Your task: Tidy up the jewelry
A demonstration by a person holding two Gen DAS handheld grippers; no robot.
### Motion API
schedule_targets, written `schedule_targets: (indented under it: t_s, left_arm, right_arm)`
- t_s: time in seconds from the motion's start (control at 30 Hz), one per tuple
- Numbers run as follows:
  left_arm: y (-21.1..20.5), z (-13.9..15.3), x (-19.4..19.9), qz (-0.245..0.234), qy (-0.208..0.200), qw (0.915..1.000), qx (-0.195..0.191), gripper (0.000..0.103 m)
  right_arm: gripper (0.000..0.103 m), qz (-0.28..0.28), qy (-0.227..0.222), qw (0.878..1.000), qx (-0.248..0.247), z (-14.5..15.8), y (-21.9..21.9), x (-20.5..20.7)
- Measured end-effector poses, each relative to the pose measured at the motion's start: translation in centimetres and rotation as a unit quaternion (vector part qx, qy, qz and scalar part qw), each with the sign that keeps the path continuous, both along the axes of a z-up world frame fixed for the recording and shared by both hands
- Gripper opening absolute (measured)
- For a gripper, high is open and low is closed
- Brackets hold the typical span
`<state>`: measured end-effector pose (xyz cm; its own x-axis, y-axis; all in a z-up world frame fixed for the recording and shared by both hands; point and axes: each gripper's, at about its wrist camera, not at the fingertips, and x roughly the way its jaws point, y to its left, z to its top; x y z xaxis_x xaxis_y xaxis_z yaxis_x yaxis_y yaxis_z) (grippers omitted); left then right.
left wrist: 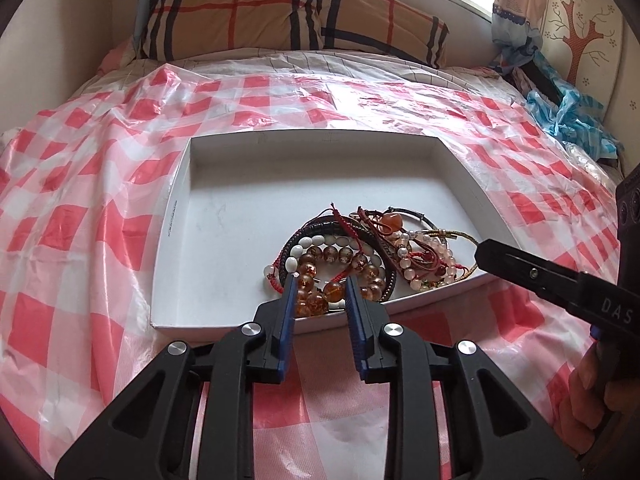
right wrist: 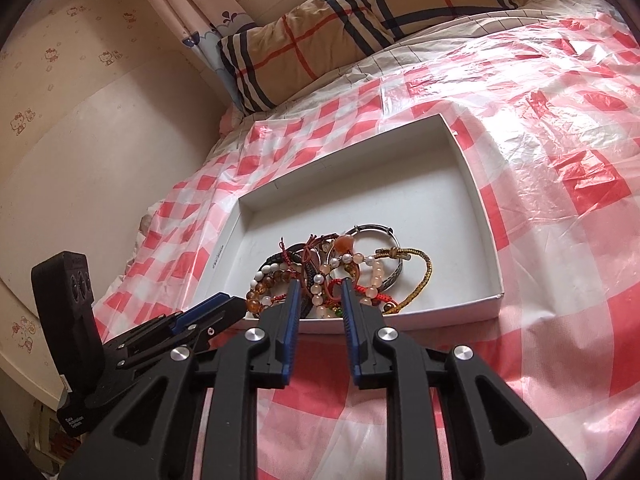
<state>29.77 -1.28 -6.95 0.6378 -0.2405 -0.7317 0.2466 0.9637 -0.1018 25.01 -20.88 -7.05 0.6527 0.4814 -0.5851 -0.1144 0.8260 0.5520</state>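
Observation:
A shallow white box [left wrist: 224,184] [right wrist: 448,152] lies on the bed. A tangled pile of bracelets [left wrist: 360,252] [right wrist: 344,268] fills its near corner: amber beads [left wrist: 320,280], white and pink beads, red cords, a black braided band, a gold cord [right wrist: 424,276]. My left gripper [left wrist: 320,286] is open, its blue pads on either side of the amber beads at the box's near edge. My right gripper [right wrist: 319,286] is open, tips over the pink beads and red cords. The right gripper also shows in the left wrist view [left wrist: 520,266]; the left one shows in the right wrist view [right wrist: 216,308].
The bed is covered by a crinkled red-and-white checked plastic sheet [left wrist: 100,160] [right wrist: 540,120]. A plaid pillow [left wrist: 240,12] [right wrist: 360,12] lies at the head. Blue crumpled fabric [left wrist: 568,116] sits at the right edge. A wall [right wrist: 80,140] runs along the bed.

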Motion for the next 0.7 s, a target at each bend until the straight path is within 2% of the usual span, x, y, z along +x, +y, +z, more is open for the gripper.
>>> schedule_targets:
  t_s: [0.13,0.23,0.37,0.43,0.5,0.7]
  left_arm:
    - [0.4,0.2,-0.9,0.005,0.0,1.0,-0.001,0.026]
    - [0.5,0.8,-2.0,0.007,0.006,1.0,-0.003,0.04]
    - [0.9,1.8,-5.0,0.023,0.011,0.9996,-0.006,0.053]
    - [1.2,2.0,-6.9,0.032,0.021,0.9992,-0.01,0.061]
    - [1.3,2.4,-8.9,0.037,0.031,0.9988,-0.009,0.067]
    - [2.6,5.8,-14.0,0.066,0.015,0.997,-0.038,0.076]
  right_arm:
    - [0.024,0.003,0.0,1.0,-0.002,0.5,0.2,-0.6]
    - [0.028,0.004,-0.003,1.0,-0.012,1.4,0.6,-1.8]
    - [0.033,-0.001,-0.011,0.999,-0.045,2.9,1.1,-4.8]
    - [0.041,-0.009,-0.013,0.997,-0.07,3.5,1.2,-6.6]
    - [0.043,-0.011,-0.013,0.995,-0.094,3.9,1.5,-8.5]
    - [0.05,-0.029,-0.015,0.989,-0.144,5.6,1.8,-14.0]
